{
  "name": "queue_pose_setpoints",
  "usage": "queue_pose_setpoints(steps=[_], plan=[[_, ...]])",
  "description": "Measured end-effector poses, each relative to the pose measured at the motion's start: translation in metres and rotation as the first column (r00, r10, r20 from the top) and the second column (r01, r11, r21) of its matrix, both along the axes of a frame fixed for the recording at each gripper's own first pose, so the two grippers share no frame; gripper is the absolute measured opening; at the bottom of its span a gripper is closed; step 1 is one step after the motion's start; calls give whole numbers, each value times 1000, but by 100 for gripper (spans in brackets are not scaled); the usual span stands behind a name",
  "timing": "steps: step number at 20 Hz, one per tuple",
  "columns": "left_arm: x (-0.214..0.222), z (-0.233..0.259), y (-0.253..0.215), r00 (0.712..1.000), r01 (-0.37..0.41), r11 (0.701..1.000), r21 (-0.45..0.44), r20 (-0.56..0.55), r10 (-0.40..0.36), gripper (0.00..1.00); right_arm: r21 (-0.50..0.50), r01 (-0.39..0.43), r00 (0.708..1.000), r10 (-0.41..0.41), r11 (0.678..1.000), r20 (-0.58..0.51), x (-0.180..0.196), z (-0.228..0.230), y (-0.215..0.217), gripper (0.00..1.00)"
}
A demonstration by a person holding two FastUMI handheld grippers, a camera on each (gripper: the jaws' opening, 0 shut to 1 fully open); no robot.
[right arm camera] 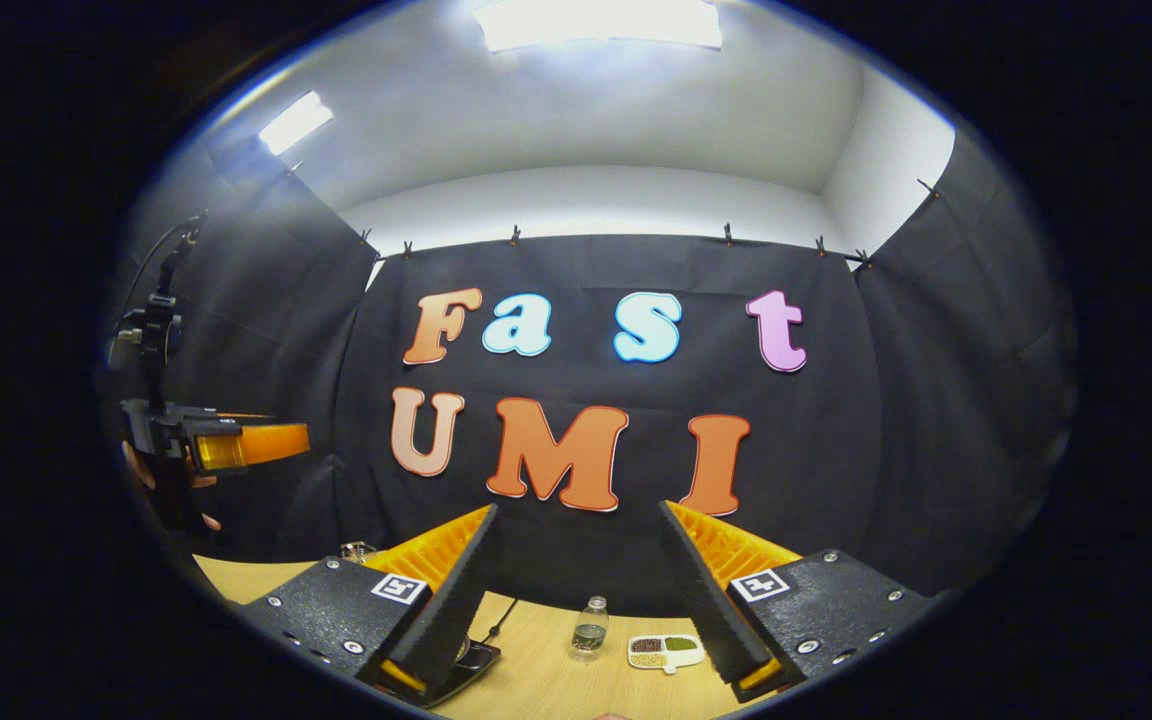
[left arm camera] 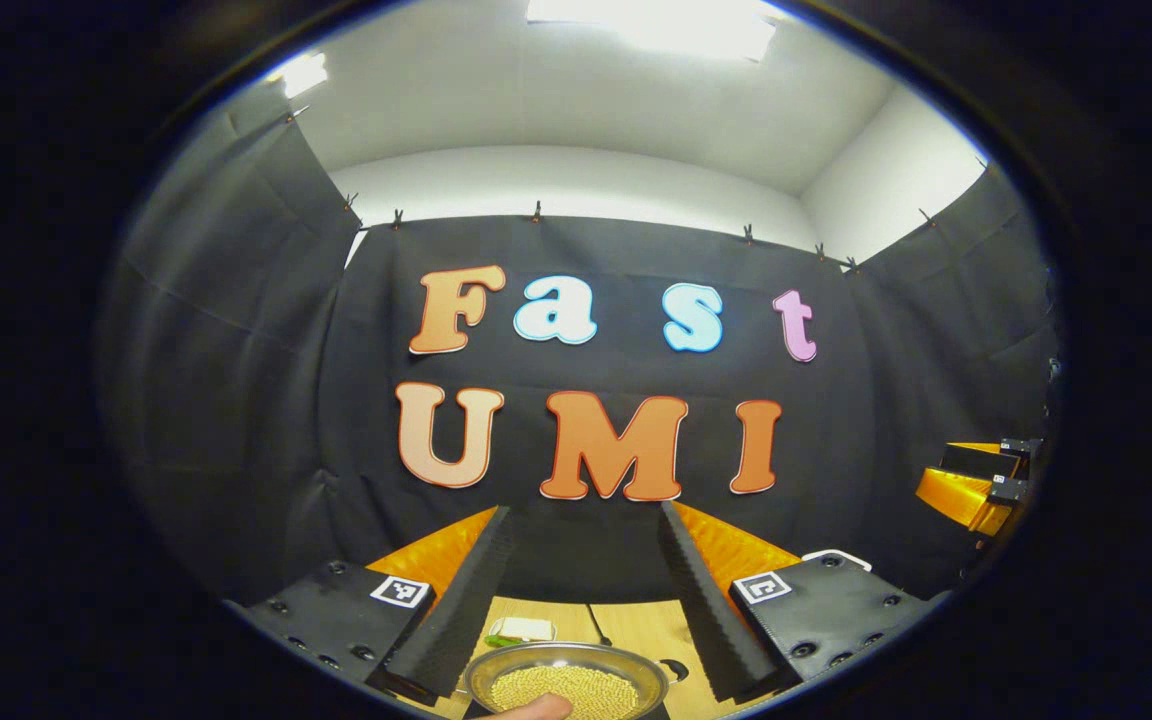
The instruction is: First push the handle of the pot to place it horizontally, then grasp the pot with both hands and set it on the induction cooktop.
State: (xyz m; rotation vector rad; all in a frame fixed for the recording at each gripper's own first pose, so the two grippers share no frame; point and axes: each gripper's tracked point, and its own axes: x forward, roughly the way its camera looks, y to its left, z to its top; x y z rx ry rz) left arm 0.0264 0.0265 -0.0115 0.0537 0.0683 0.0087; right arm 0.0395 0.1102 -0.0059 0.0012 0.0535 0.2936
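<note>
No readable text, brand, number or label on anything on the table [right arm camera: 556, 680]. Only signs: square black-and-white coded marker tags, one on each finger mount of the left gripper [left arm camera: 584, 600] and of the right gripper [right arm camera: 576, 590], patterns rather than letters. Small bottle [right arm camera: 590, 627] and divided dish [right arm camera: 666, 651] behind the right gripper's fingers carry no legible label; the pot [left arm camera: 566, 680] between the left gripper's fingers has no visible marking either.
</note>
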Motion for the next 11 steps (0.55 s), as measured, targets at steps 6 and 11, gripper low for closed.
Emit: queue_pose_setpoints(steps=[6,11], plan=[[-10,21,-9,998,23,999,23,66,-24,98,-8,15,994,-15,1000,104,-2,20,-12,95],[-11,30,-20,996,32,999,18,86,-34,98,20,45,993,-47,999,110,-1,23,-20,95]])
